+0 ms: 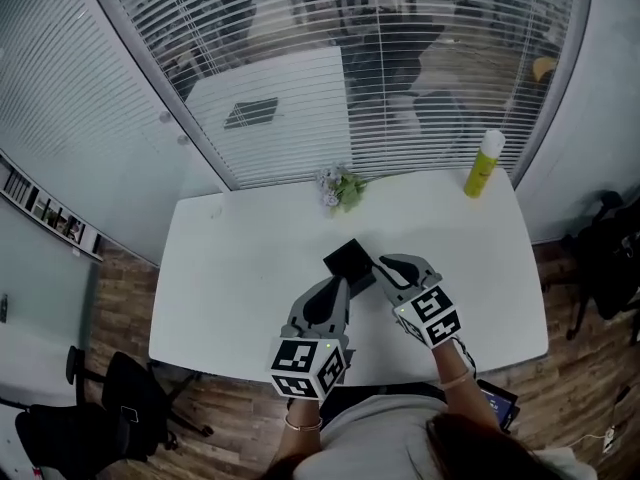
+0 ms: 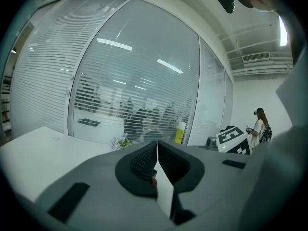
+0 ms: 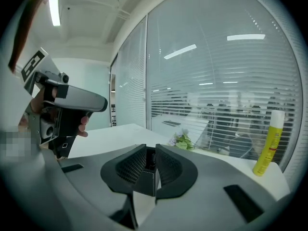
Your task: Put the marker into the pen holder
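the white table (image 1: 240, 268) carries a black pen holder (image 1: 348, 259) near its middle, and both tongs meet at it. the left tongs (image 1: 340, 286) point at the holder's near-left corner, and the right tongs (image 1: 382, 265) come in from its right side.

in the left gripper view the left tongs (image 2: 157, 143) are pressed almost together, with only a thin slit between the tips. a small dark piece with a reddish end, the marker (image 2: 152, 177), sits pinched low between the pads. little of it shows, and the head view does not show it at all, so it is not in the pen holder.

in the right gripper view the right tongs (image 3: 150, 150) are clamped on a flat black wall of the pen holder (image 3: 144, 179), which stands upright between the pads. the left gripper (image 3: 62, 105) shows at that view's left, with fingers wrapped round its grip.

at the far edge of the table, by the window blinds, a small bunch of flowers (image 1: 340, 186) lies near the middle. a yellow bottle (image 1: 483, 163) stands upright towards the far right corner. both are well apart from the holder.
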The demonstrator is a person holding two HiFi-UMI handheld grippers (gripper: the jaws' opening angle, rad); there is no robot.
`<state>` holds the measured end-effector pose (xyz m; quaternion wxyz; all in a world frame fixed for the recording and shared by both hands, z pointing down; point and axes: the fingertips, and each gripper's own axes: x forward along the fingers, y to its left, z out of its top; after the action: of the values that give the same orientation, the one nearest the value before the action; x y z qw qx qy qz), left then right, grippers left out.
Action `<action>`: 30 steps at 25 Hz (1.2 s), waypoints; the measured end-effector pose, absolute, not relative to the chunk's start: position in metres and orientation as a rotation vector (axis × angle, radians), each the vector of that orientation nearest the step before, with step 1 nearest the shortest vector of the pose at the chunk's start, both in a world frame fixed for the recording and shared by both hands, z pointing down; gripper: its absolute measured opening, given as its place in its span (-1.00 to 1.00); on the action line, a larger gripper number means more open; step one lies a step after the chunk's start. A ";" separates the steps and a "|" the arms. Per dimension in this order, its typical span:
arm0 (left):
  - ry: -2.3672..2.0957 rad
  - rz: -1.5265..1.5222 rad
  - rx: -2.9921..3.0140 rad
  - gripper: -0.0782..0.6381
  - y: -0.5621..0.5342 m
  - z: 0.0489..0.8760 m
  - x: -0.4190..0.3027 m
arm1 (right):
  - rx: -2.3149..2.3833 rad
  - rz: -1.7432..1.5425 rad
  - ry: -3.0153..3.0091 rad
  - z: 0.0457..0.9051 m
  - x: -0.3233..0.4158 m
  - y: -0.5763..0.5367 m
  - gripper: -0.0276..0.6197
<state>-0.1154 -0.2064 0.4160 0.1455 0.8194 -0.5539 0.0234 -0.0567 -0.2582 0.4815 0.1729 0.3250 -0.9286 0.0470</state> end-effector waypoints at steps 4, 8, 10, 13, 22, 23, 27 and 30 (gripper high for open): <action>-1.623 0.082 2.344 -0.71 -0.196 0.420 -0.106 | 0.945 0.146 -2.675 0.473 -0.044 -0.250 -0.74; -1.655 0.097 2.315 -0.71 -0.189 0.424 -0.100 | 0.936 0.154 -2.701 0.468 -0.032 -0.243 -0.78; -1.680 0.109 2.301 -0.71 -0.185 0.426 -0.098 | 0.929 0.151 -2.712 0.466 -0.025 -0.239 -0.79; -1.730 0.126 2.282 -0.71 -0.179 0.427 -0.094 | 0.920 0.137 -2.721 0.460 -0.015 -0.235 -0.79; -1.839 0.137 2.233 -0.71 -0.157 0.420 -0.078 | 0.884 0.075 -2.801 0.438 0.011 -0.217 -0.80; -1.845 0.141 2.233 -0.72 -0.156 0.419 -0.076 | 0.889 0.067 -2.808 0.436 0.013 -0.216 -0.80; -1.867 0.158 2.236 -0.71 -0.151 0.413 -0.071 | 0.892 0.052 -2.833 0.428 0.019 -0.209 -0.80; -1.878 0.165 2.249 -0.71 -0.147 0.408 -0.067 | 0.881 0.039 -2.845 0.425 0.019 -0.203 -0.81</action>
<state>-0.0671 -0.1473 0.4082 0.1031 0.7623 -0.6365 0.0559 0.0191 -0.2028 0.4245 0.0815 0.2948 -0.9520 0.0131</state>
